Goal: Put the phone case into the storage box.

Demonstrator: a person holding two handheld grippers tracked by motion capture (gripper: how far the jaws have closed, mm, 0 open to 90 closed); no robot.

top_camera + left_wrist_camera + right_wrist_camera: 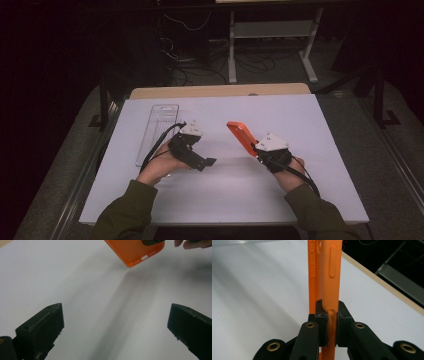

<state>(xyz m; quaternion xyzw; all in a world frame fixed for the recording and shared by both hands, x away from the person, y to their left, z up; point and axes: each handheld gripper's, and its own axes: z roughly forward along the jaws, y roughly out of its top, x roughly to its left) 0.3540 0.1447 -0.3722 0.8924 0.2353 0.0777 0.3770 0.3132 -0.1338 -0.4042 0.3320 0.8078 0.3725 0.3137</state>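
Note:
An orange phone case (242, 137) is held above the white table, pinched at its near end by my right gripper (258, 148). In the right gripper view the case (329, 272) stands edge-on between the jaws, which squeeze its thin wall where my right gripper (331, 316) grips it. My left gripper (209, 162) hovers at the middle left of the table, pointing right, its jaws wide apart. In the left gripper view nothing lies between the two jaws of my left gripper (115, 322), and the case's end with its port holes (136, 251) shows farther off.
A clear plastic tray (156, 131) lies on the white table (230, 195) at the left, just behind my left hand. The table's wooden edge (220, 90) shows at the back. Beyond it are a dark floor, cables and a white stand (272, 35).

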